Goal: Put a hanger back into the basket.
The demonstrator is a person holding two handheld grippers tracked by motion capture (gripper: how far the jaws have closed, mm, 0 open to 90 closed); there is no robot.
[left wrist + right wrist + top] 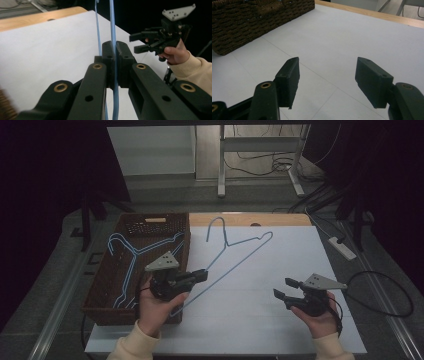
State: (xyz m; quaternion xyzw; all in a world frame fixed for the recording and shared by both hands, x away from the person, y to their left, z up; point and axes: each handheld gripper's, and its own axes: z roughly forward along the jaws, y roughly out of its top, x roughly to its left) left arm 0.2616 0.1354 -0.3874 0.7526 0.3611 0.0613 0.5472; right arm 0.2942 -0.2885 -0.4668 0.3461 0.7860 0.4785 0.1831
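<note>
A light blue wire hanger (pixel 240 260) is held lifted and slanted over the white table sheet, hook toward the far side. My left gripper (pixel 202 275) grips its lower wire near the basket's right side. In the left gripper view the jaws are shut on the hanger wire (pixel 113 37), which runs up between the pads of the left gripper (pixel 115 50). My right gripper (pixel 282 289) hovers over the sheet at the front right, open and holding nothing. In the right gripper view the right gripper (pixel 328 75) has its jaws wide apart over bare sheet.
A brown wicker basket (pixel 97 292) stands at the table's left and holds more blue hangers (pixel 131 254); the basket (pixel 249 22) lies beyond the right gripper. A wooden table edge (pixel 250 219) runs along the back. A power strip (pixel 342 247) and cables lie on the floor.
</note>
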